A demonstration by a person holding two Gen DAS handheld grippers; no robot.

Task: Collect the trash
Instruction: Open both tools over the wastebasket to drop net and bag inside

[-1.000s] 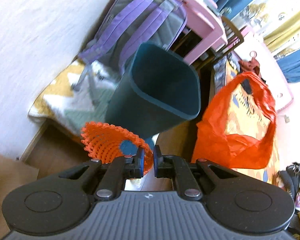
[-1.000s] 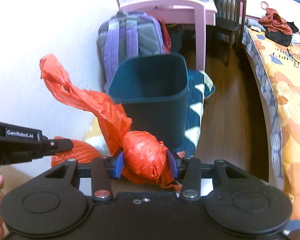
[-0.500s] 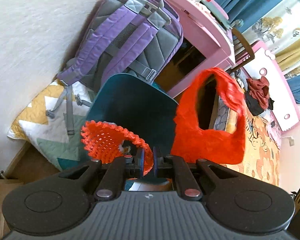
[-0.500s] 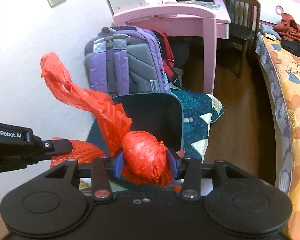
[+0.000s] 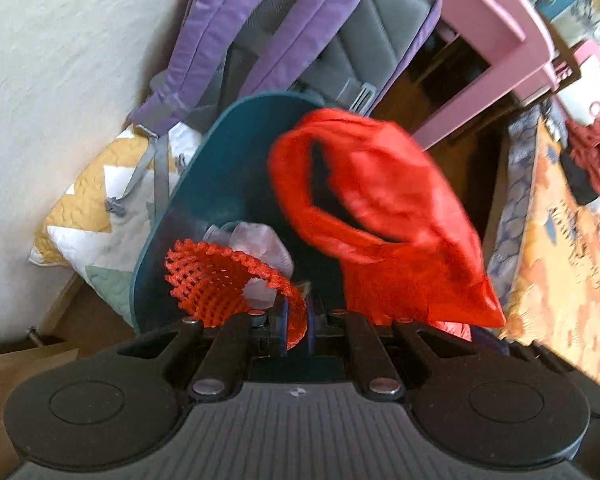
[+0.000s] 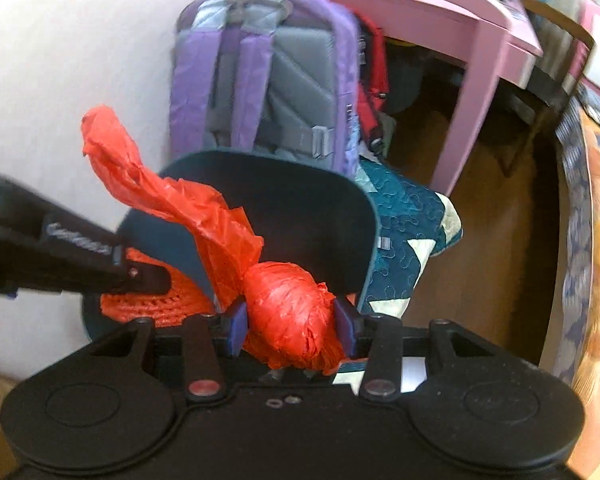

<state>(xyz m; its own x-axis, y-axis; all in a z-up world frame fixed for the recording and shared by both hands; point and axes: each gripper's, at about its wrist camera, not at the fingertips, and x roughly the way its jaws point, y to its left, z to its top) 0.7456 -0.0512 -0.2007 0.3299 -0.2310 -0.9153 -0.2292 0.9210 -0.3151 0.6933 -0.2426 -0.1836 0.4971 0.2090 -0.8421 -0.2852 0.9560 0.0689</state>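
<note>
A dark teal trash bin (image 5: 220, 184) stands on the floor below both grippers; it also shows in the right wrist view (image 6: 300, 216). My left gripper (image 5: 294, 322) is shut on an orange foam net (image 5: 220, 280) and holds it over the bin's opening. Crumpled clear plastic (image 5: 260, 240) lies inside the bin. My right gripper (image 6: 290, 322) is shut on a crumpled red plastic bag (image 6: 288, 308), whose loose tail (image 6: 140, 176) sticks up left. The bag also hangs blurred over the bin in the left wrist view (image 5: 380, 220). The left gripper shows at the left of the right wrist view (image 6: 144, 280).
A purple and grey backpack (image 6: 268, 72) leans on the white wall behind the bin. A quilted mat (image 5: 100, 216) lies under it. A pink desk (image 6: 460, 40) stands to the right, with wooden floor (image 6: 492, 240) and a floral bed cover (image 6: 596, 240) further right.
Both grippers have moved closer to and over the bin. The bin's opening now sits right below the net and the bag. Both stay shut on their loads.
</note>
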